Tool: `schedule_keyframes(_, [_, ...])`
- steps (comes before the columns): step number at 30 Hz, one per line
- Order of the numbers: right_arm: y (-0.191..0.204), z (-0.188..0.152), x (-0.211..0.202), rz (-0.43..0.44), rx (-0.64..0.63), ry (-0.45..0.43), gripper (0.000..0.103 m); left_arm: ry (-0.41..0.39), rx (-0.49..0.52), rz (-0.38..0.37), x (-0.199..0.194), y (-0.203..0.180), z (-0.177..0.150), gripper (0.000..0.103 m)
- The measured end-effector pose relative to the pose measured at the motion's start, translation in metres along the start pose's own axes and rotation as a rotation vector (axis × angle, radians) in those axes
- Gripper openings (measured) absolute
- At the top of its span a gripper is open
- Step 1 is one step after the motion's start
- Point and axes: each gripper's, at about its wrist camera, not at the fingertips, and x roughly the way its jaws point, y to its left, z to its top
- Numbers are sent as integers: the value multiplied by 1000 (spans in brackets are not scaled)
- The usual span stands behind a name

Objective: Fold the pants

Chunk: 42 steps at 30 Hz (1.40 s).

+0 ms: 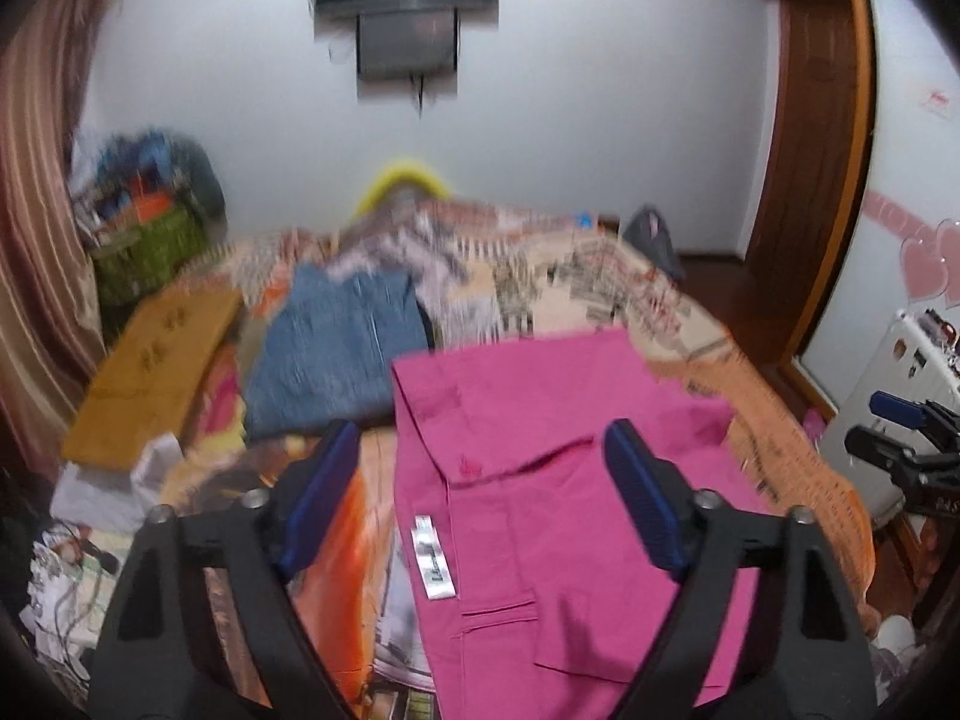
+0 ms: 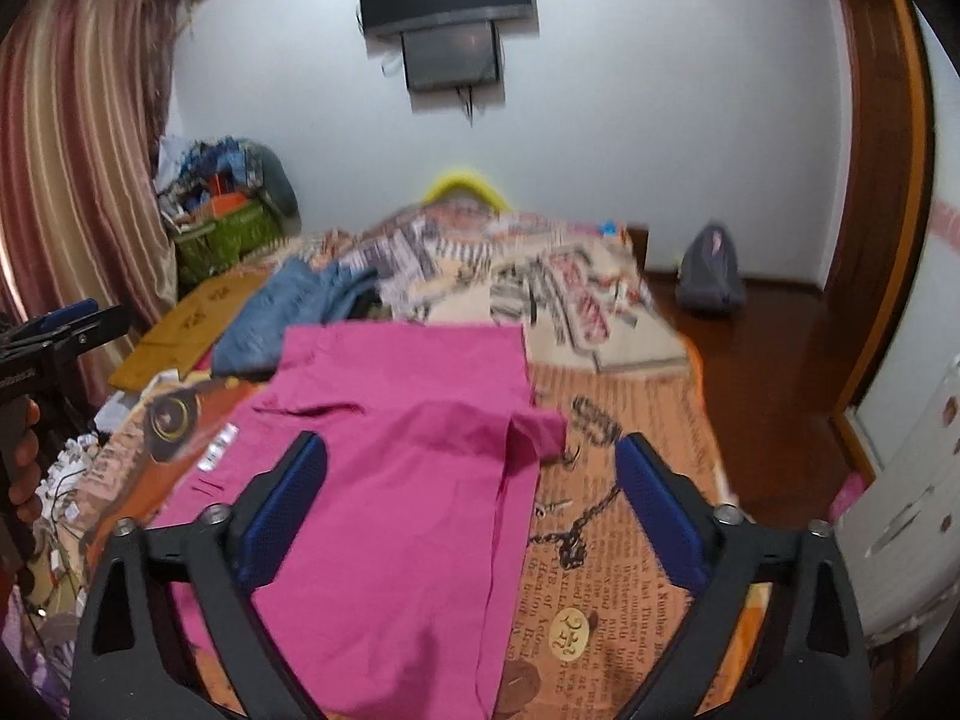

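Note:
Pink pants (image 1: 540, 480) lie partly folded on the bed, with a white label (image 1: 433, 558) near their left edge. They also show in the right wrist view (image 2: 390, 480). My left gripper (image 1: 480, 480) is open and empty, held above the pants. My right gripper (image 2: 474, 498) is open and empty, above the right edge of the pants. The right gripper also shows at the far right of the left wrist view (image 1: 900, 426); the left gripper shows at the far left of the right wrist view (image 2: 66, 324).
Folded blue jeans (image 1: 336, 354) lie beyond the pants on the patterned bedspread (image 2: 618, 480). A yellow-brown board (image 1: 156, 372) lies at the left. A green basket of clutter (image 2: 222, 234) stands by the curtain. A grey backpack (image 2: 711, 276) sits on the wooden floor. White furniture (image 2: 900, 510) stands on the right.

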Motion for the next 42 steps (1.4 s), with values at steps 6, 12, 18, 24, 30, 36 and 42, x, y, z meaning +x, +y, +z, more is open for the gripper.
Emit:
schedule_keyframes(6, [-22, -8, 66, 52, 60, 178, 60, 190, -13, -35, 74, 10, -20, 53])
schedule_keyframes(12, [-32, -16, 127, 105, 80, 311, 48, 329, -36, -89, 120, 14, -42, 41])
schedule_keyframes(18, [-32, -15, 161, 128, 49, 373, 16, 400, -36, -98, 140, 15, -58, 41])
schedule_keyframes(24, [-36, -22, 165, 131, 35, 368, 5, 398, -34, -90, 140, 21, -62, 42])
schedule_keyframes(30, [-56, -31, 160, 33, 42, 399, 2, 391, -26, -60, 139, 28, -63, 46])
schedule_keyframes(36, [-69, -21, 130, 47, 59, 385, 3, 336, -79, -45, 119, 44, -35, 45])
schedule_keyframes(42, [-68, 22, 114, 27, 21, 292, 26, 197, -37, 6, 99, 53, 22, 50])
